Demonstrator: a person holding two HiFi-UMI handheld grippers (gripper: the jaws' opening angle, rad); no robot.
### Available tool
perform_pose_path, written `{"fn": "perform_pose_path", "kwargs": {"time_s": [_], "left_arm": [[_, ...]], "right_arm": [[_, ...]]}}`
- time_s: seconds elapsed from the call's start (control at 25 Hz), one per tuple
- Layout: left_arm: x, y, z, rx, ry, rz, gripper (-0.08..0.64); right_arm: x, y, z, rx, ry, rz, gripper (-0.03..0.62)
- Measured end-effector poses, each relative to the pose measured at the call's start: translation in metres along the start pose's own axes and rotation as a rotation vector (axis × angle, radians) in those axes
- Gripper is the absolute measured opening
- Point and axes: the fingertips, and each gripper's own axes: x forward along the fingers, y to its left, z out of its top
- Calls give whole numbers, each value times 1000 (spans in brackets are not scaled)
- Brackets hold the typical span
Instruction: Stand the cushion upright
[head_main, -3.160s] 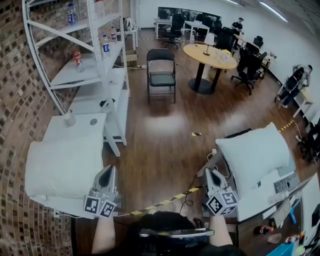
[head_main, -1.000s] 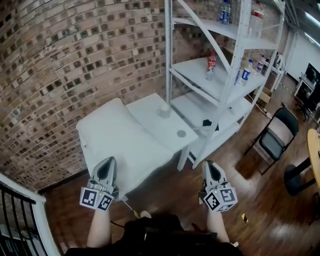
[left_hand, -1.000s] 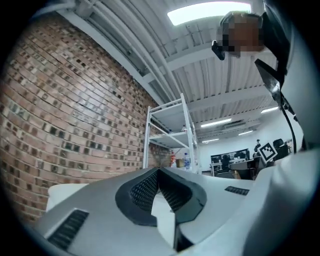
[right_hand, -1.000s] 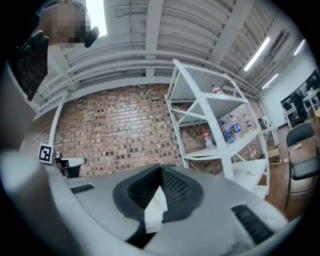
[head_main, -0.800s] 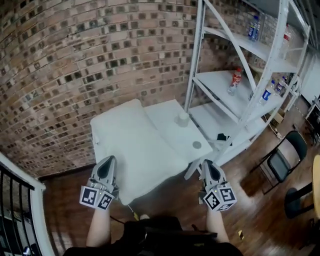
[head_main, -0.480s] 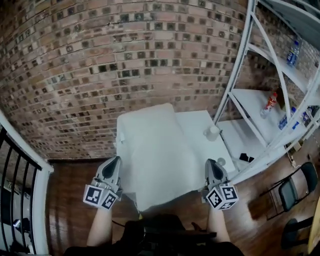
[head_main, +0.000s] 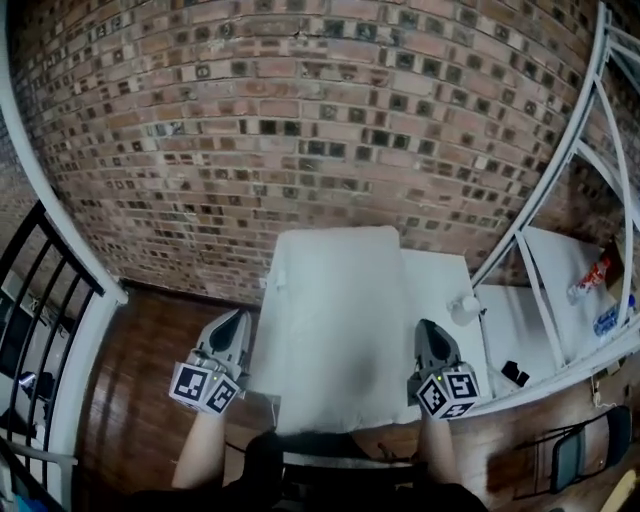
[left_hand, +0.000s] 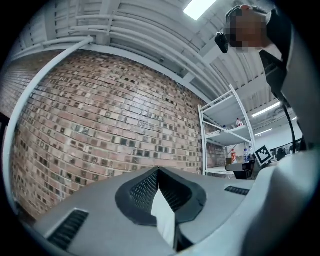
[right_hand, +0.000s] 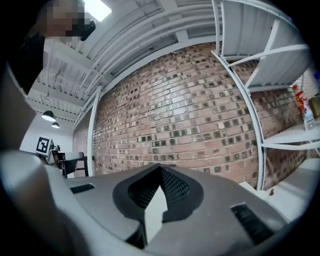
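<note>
The cushion hides most of its table. The right-hand rack is cut off; a dark thing there is unidentifiable.

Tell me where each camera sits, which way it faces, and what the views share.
Head view: on the head, steeply down at the cushion lying flat on the table; forearms, left gripper and right gripper show.
Left gripper view: on the left gripper, along its shut jaws toward the brick wall; torso upper right.
Right gripper view: on the right gripper, along its shut jaws toward that wall; torso upper left.
Shared: all three see the brick wall and white rack.
</note>
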Motion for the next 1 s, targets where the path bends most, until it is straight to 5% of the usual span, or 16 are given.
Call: {"fn": "perform_pose_path", "kwargs": {"time_s": [0.36,0.56,0.72,0.8,0.88,1.0], "left_arm": [[18,18,-26,-84,74,128,0],[23,34,-87,-268,170,261,0],[37,41,-134,-324,229,293,10],[40,43,-164,-445,286,295,20],[46,40,-194,-632,340,253,239],[57,28,-222,-763,440,172,375]], "right_arm": [[45,-24,-10,25,73,74,6],[46,-48,-48,98,165,52,6],[53,-65,-82,143,218,62,78],[54,-78,-99,179,265,72,122],[57,-88,-114,261,327,103,196],[67,-99,-136,367,429,154,325]]}}
